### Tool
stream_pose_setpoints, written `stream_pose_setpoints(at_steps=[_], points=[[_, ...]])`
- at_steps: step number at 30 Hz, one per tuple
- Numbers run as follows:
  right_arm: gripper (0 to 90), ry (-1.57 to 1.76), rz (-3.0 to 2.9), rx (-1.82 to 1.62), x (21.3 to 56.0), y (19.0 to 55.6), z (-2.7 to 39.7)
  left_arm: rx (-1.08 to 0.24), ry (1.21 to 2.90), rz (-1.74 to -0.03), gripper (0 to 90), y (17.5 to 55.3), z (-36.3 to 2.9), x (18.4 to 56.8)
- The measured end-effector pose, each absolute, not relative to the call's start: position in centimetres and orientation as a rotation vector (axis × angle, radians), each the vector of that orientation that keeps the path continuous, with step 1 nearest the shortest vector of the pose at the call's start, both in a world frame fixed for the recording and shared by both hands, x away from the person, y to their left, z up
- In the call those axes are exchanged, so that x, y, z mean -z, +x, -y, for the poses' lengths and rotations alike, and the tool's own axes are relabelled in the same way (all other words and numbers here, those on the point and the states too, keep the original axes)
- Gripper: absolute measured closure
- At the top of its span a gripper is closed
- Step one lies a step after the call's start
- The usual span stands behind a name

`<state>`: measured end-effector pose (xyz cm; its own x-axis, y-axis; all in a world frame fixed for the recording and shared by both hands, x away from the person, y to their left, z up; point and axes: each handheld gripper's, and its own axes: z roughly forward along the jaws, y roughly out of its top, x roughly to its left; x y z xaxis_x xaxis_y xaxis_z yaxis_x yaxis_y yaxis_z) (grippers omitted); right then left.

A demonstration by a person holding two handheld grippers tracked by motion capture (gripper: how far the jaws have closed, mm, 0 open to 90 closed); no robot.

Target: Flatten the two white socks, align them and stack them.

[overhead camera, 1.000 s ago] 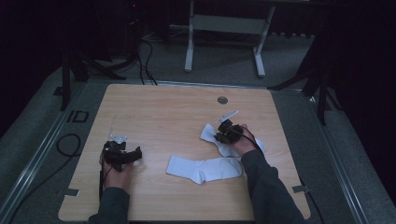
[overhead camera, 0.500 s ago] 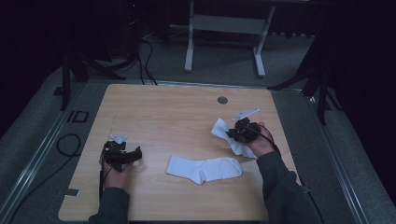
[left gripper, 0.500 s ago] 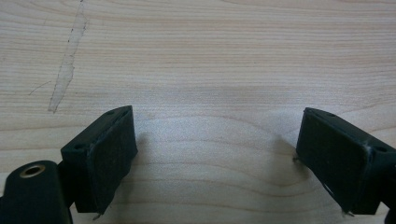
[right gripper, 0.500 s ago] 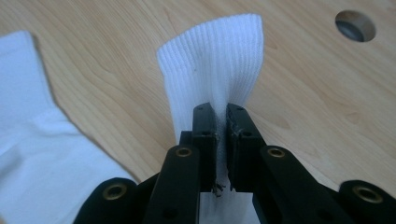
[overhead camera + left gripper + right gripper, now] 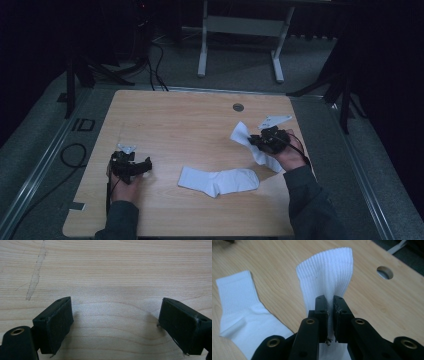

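Two white socks are on the light wooden table (image 5: 175,120). One sock (image 5: 219,181) lies flat near the front middle; it also appears at the left in the right gripper view (image 5: 239,312). My right gripper (image 5: 255,141) is shut on the second sock (image 5: 241,133), lifted off the table at the right, with its ribbed cuff (image 5: 329,272) standing up beyond the pinched jaws (image 5: 329,315). My left gripper (image 5: 145,165) rests at the front left, open, with bare wood between its fingers (image 5: 60,322).
A round cable hole (image 5: 238,107) sits near the table's far edge. A pale scratch (image 5: 36,272) marks the wood ahead of the left gripper. Beyond the table stand a white frame (image 5: 240,30) and dark stands and cables on grey floor.
My right gripper has risen and moved right and slightly away, lifting the second sock off the table and clear of the flat one. The left gripper has stayed put.
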<state>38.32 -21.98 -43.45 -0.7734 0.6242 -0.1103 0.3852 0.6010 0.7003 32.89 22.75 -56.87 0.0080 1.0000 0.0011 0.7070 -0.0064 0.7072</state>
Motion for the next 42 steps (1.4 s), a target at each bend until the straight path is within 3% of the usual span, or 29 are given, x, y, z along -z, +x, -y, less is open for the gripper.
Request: stream_pose_setpoints(at_steps=[13,22,42], points=[[82.9,0.734,-2.428,-1.102,39.2,36.0,22.7,-0.723,1.770,-1.753,12.0,32.9,-22.8,56.8],[82.6,0.648,-2.461,-1.187,38.1,34.1,21.5,-0.726,1.767,-1.752,12.0,32.9,-22.7,56.9],[82.4,0.560,-2.673,-1.220,44.5,32.4,15.1,-0.725,1.767,-1.752,12.0,32.9,-22.7,56.9]])
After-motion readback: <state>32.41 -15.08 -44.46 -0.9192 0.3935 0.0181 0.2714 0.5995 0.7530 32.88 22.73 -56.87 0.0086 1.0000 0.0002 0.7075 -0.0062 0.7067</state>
